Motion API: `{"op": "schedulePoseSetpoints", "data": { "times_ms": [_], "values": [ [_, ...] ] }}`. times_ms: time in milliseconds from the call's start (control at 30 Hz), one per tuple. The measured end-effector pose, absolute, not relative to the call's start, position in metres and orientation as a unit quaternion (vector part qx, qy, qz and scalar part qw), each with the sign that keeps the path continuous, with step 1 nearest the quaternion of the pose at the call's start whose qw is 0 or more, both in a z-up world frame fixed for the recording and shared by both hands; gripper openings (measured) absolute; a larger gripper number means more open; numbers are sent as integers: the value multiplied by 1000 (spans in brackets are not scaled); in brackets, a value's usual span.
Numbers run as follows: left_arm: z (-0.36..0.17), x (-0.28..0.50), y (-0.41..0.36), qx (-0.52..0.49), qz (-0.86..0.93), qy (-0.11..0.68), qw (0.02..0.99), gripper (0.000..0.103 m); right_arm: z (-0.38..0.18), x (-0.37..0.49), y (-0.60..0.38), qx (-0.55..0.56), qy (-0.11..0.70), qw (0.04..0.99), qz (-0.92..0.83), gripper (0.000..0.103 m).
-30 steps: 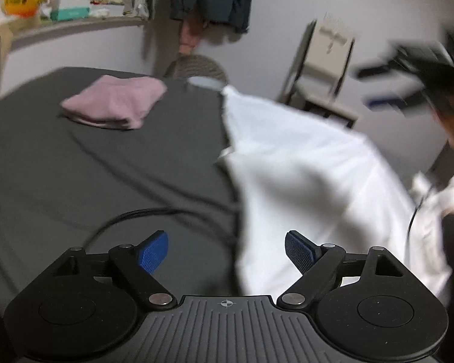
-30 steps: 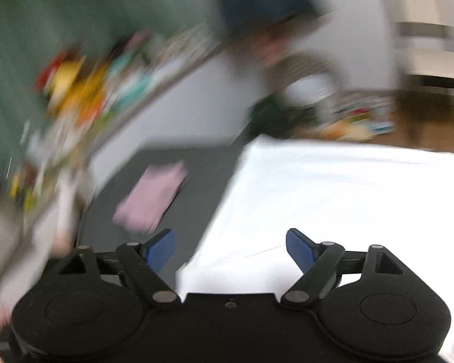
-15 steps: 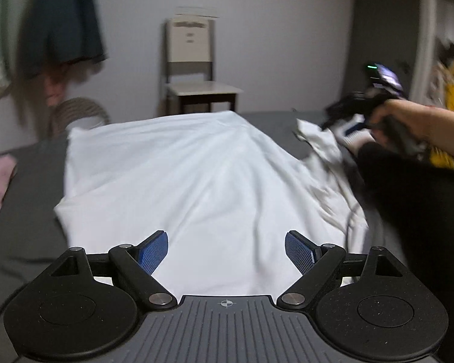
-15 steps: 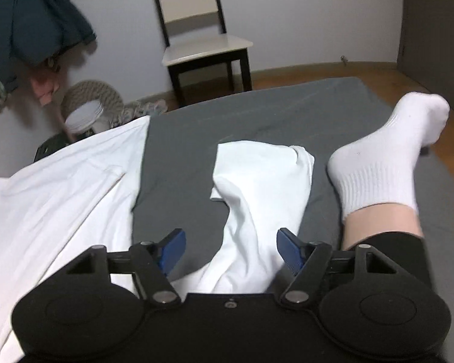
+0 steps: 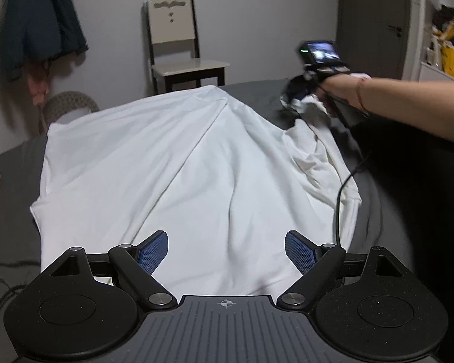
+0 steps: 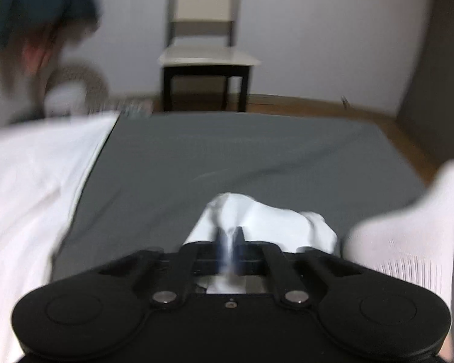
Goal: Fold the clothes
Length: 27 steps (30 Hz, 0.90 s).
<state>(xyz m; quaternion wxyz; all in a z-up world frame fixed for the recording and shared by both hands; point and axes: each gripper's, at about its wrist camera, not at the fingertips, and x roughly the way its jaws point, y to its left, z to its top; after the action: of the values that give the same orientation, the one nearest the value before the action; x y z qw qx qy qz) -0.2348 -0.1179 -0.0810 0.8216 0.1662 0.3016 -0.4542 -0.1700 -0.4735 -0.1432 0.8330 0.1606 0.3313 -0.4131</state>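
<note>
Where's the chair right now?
In the left wrist view the chair stands against the back wall, beyond the far edge of the bed, behind the white garment.

Motion blur smears the right gripper's (image 6: 228,246) fingertips, and the white sock (image 6: 408,230) at three o'clock runs off frame.

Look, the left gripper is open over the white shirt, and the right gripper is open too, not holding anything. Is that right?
Not quite. The right gripper is shut, pinching a bunched piece of the white shirt; the right wrist view shows its blue fingers pressed together on the cloth. The rest holds: the left gripper is open over the shirt, gripping nothing.
</note>
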Motion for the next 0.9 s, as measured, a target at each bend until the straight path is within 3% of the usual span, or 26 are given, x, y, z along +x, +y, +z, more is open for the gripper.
{"op": "schedulePoseSetpoints", "data": {
  "times_ms": [200, 333, 367, 400, 467, 767, 900],
  "values": [
    [-81, -215, -126, 68, -473, 341, 810, 85, -72, -264, -456, 288, 151, 873, -364, 4],
    [-76, -203, -136, -29, -509, 349, 786, 85, -53, -327, -422, 379, 20, 895, -232, 4],
    [-75, -199, -139, -58, -519, 353, 777, 87, -54, -333, -411, 390, 3, 898, -202, 4],
    [-75, -195, -143, -86, -525, 361, 766, 95, -56, -337, -400, 400, -12, 900, -174, 4],
    [-78, -185, -153, -155, -529, 386, 740, 102, -65, -341, -382, 418, -31, 899, -129, 4],
    [-126, -165, -204, -399, -493, 506, 585, 102, -74, -319, -345, 442, -42, 896, -22, 4],
    [-157, -174, -212, -508, -452, 519, 518, 102, -73, -315, -337, 435, -35, 899, -6, 4]
  ]
}}
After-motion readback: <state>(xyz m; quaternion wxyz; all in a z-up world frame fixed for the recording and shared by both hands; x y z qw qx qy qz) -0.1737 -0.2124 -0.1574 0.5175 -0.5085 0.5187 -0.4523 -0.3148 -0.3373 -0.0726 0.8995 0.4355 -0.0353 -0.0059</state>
